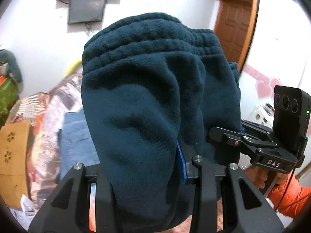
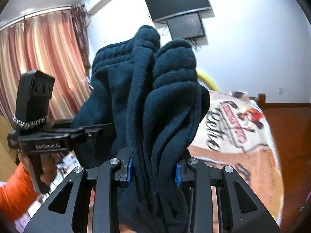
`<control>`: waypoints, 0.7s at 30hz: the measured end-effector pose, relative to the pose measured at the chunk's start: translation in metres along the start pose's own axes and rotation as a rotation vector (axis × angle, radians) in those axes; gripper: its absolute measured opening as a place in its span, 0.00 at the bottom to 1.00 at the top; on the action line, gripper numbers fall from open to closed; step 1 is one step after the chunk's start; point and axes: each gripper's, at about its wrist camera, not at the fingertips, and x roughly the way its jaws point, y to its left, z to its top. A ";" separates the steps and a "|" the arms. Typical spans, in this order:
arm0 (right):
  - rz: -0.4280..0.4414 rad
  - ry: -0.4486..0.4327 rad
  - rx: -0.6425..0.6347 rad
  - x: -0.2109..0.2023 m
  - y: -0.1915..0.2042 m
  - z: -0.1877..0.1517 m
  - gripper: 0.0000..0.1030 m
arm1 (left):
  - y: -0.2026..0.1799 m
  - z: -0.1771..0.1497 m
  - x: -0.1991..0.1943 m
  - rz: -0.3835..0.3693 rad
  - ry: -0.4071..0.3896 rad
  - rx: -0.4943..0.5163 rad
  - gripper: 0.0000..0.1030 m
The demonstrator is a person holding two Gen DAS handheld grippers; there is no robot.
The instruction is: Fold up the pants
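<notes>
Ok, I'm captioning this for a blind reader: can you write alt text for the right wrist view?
Dark blue fleece pants, bunched in thick folds, are clamped in the right gripper and fill the middle of the view. At left, a hand in an orange sleeve holds the left gripper, also on the pants; behind lie a printed bedspread and curtains.

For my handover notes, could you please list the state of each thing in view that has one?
pants: bunched, lifted, clamped by both grippers.
left gripper: shut on the pants.
right gripper: shut on the pants.
wall screens: both dark.
curtain: drawn.
door: closed.
</notes>
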 end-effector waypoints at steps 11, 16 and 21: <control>0.126 0.024 0.007 0.097 0.030 0.032 0.28 | 0.100 0.005 -0.021 0.107 -0.049 -0.104 0.36; 0.136 0.049 0.018 0.138 0.027 0.039 0.28 | 0.148 0.005 -0.006 0.114 -0.047 -0.174 0.36; 0.118 0.105 0.005 0.185 0.017 0.037 0.28 | 0.183 0.003 0.027 0.131 -0.013 -0.209 0.36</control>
